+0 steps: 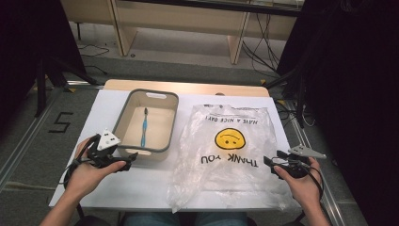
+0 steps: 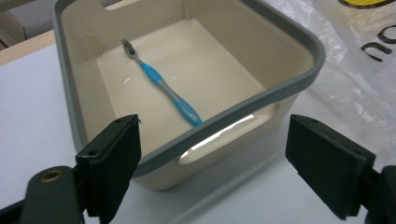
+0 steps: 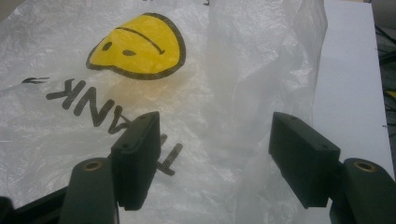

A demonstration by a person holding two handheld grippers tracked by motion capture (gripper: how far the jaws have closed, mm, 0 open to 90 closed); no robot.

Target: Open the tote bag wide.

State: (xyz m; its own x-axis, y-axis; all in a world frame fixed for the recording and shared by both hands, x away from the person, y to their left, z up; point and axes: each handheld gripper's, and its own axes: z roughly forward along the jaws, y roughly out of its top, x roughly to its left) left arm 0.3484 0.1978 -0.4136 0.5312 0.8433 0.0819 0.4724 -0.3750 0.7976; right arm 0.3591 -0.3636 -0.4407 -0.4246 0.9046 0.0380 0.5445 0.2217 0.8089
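**A:** What's at the centre of it?

**B:** A blue toothbrush point(image 1: 144, 127) lies flat on the floor of a beige bin with a grey rim point(image 1: 123, 112), bristle end pointing away from the person. In the left gripper view its handle end point(image 2: 189, 112) sits close under the bin's near wall.

**A:** And the tools?

**B:** The left gripper point(image 1: 121, 163) hovers just outside the bin's near wall, jaws spread apart with nothing between them. The right gripper point(image 1: 272, 164) is at the near right edge of a clear plastic bag point(image 1: 226, 155), the one printed with a yellow smiley face point(image 1: 231, 138) and "THANK YOU". Its jaws are apart too, the bag's film lying below and ahead of them, not pinched.

**A:** What could go wrong?

**B:** My guess is that the brush is meant for the bag. The bin walls look tall against a thin, flat brush, so the left jaws may hit the rim going in, or close on the bin floor and skid the brush away. The bin sits loose on the white table point(image 1: 141, 183); a bump at the handle cut-out point(image 2: 219, 135) could shove it. The bag looks flimsy and crumpled. The right jaws might catch both layers and hold the mouth closed, or drag the whole bag across the table. I cannot tell where its opening lies.
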